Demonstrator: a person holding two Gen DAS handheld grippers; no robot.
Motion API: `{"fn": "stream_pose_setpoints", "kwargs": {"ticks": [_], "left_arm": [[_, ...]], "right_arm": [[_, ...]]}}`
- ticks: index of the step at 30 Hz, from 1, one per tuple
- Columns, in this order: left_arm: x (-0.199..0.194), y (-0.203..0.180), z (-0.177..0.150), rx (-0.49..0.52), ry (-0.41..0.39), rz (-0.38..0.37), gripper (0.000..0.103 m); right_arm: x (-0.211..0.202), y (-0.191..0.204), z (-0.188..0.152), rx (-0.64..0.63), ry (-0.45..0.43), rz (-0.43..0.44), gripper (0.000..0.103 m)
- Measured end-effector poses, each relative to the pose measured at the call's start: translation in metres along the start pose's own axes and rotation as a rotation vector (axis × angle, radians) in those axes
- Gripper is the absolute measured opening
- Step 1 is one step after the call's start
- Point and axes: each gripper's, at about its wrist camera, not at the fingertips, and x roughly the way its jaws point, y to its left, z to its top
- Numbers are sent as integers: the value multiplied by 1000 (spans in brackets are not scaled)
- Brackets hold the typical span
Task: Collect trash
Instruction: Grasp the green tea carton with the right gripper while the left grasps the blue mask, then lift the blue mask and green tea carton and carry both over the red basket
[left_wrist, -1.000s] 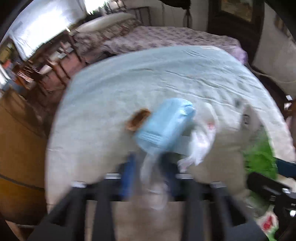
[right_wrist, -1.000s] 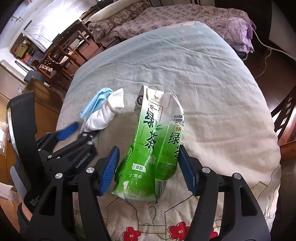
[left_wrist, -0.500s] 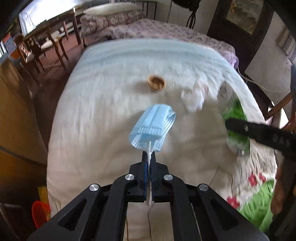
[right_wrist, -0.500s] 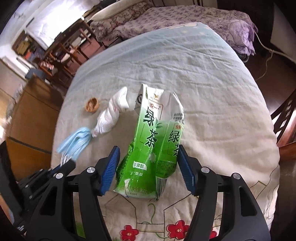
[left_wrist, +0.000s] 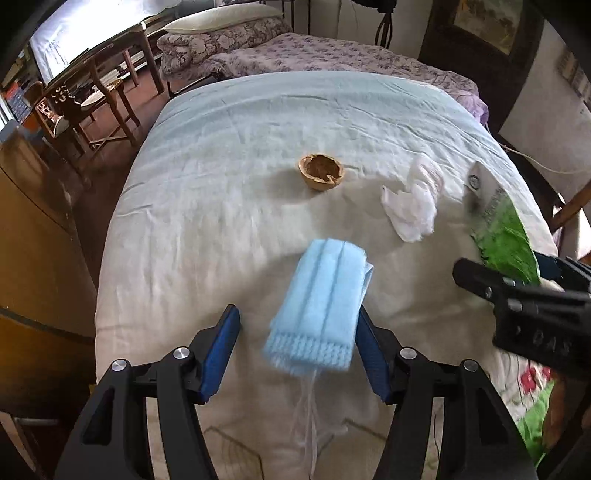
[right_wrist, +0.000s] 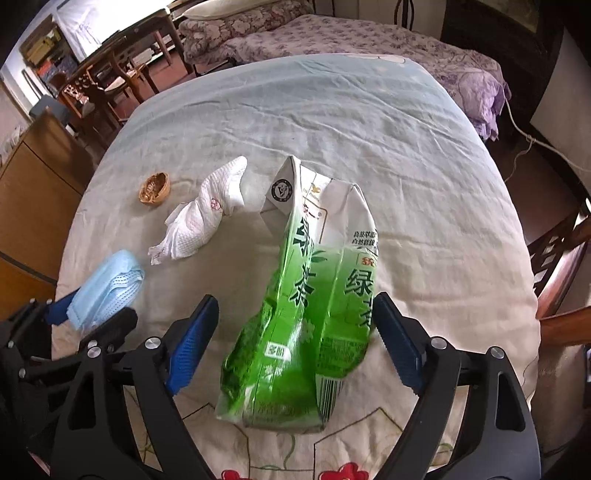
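Note:
A folded blue face mask (left_wrist: 319, 306) lies on the cloth-covered table between the fingers of my left gripper (left_wrist: 297, 345), which is open; its white strings trail toward me. It also shows in the right wrist view (right_wrist: 105, 290). A crushed green tea carton (right_wrist: 310, 306) lies between the open fingers of my right gripper (right_wrist: 295, 347); its edge shows in the left wrist view (left_wrist: 502, 229). A crumpled white tissue (right_wrist: 203, 214) (left_wrist: 412, 206) and a brown walnut shell half (left_wrist: 320, 171) (right_wrist: 154, 188) lie farther out.
The table (left_wrist: 258, 110) is draped in a pale cloth with flower print at the near edge. A wooden cabinet (left_wrist: 29, 229) stands left, wooden chairs (left_wrist: 85, 99) behind it, a bed (left_wrist: 332, 51) beyond, a chair (right_wrist: 557, 251) at right.
My left gripper, shut on the mask's strings half a second ago, has opened; the mask now lies on the cloth between its fingers. My right gripper stays open around the carton.

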Motion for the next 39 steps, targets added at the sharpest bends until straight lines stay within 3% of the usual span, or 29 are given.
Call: {"fn": "stream_pose_setpoints", "kwargs": {"ticks": [3, 4, 5, 7, 11, 18, 28, 32, 39], "left_arm": [[0, 1, 3, -7, -9, 1, 51], [0, 0, 4, -8, -10, -3, 39], [1, -1, 4, -6, -11, -10, 31], [-2, -1, 4, 2, -19, -17, 20], [-12, 3, -3, -16, -37, -37, 13], [-45, 23, -29, -113, -73, -80, 12], [-107, 81, -78, -280, -161, -77, 12], [-128, 108, -105, -341, -190, -36, 12], [-147, 171, -161, -492, -187, 61, 12]], "right_arm": [[-1, -1, 0, -2, -7, 15, 82], [-2, -1, -1, 1, -11, 26, 79], [-3, -2, -1, 1, -14, 23, 65], [-5, -1, -3, -1, -26, 23, 59], [-13, -6, -5, 25, -49, 58, 58], [-28, -14, -18, 98, -67, 116, 58], [-66, 29, -43, 42, -66, 295, 58], [-81, 67, -51, -40, -45, 364, 58], [-99, 177, -73, -262, 31, 484, 58]]}}
